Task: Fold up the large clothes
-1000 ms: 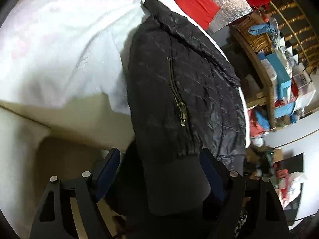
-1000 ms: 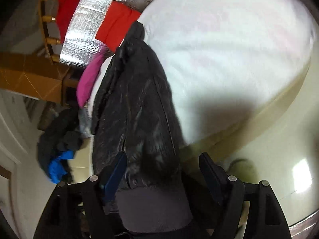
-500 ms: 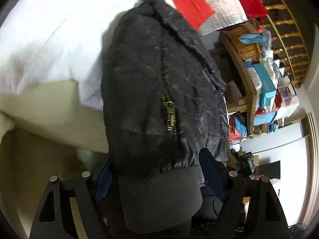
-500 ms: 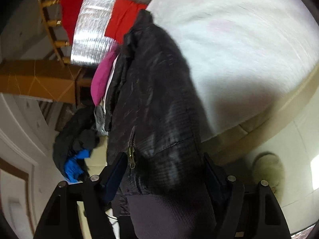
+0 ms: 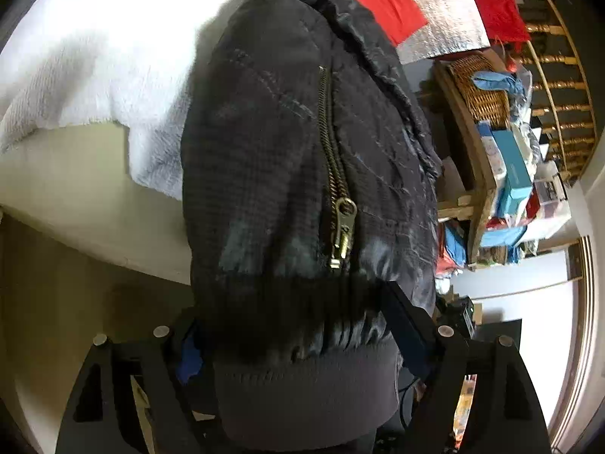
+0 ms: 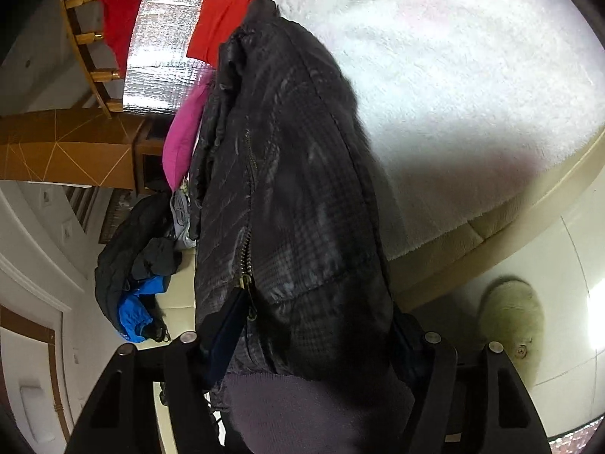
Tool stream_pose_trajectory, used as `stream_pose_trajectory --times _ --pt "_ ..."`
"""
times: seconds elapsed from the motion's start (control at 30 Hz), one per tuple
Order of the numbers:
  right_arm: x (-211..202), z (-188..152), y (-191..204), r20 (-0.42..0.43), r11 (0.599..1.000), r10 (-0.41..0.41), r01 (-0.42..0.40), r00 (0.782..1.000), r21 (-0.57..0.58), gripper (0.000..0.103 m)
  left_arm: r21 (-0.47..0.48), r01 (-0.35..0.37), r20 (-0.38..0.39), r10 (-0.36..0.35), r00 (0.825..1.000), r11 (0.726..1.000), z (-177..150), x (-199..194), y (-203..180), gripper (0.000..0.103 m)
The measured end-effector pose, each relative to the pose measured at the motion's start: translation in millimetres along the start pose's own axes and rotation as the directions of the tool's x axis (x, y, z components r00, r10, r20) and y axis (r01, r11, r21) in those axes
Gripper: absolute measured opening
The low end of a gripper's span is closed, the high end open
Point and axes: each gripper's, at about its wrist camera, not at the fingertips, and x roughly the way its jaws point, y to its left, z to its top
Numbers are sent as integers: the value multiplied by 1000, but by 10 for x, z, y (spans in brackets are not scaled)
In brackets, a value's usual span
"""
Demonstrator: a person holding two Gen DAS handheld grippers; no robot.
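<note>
while both grippers hold the black jacket [image 5: 272, 174] by its ribbed hem [image 5: 310, 389], the garment stretches away from them onto the white blanket [image 5: 94, 75] that covers the bed. the left gripper [image 5: 302, 340] is clamped on the hem near the brass zipper pull [image 5: 342, 232], its blue-padded fingers [image 5: 406, 327] pressed against the cloth on both sides. the right gripper [image 6: 302, 340] is likewise clamped on the hem [image 6: 302, 412] at the other corner, with a second zipper [image 6: 245, 249] just above its left finger. the collar end lies at the far side of the blanket, near the red cloth [image 6: 219, 19] and the silver foil sheet [image 6: 166, 38].

my judgement is that the main risk is slippage: the quilted shell looks slick and bulky, and a thick bunch of hem could creep out of either grip if the fold is carried over fast. uneven lifting would skew the fold. the jacket also lies close to the blanket's edge, so a pull toward the grippers could drag it off the bed.
</note>
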Motion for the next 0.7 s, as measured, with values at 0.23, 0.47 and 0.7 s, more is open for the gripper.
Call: stream_pose_trajectory --times 0.23,0.47,0.7 --pt "-328 72 -221 34 999 -31 30 999 27 71 92 -42 64 36 997 995 -68 -108 -81 71" --pt "-31 21 -67 -34 999 30 -31 999 -34 71 30 17 -13 -16 1000 999 -25 24 51 78" --pt "-183 -40 523 28 974 7 0 1000 -226 46 132 -19 47 13 999 991 -69 -94 -151 46"
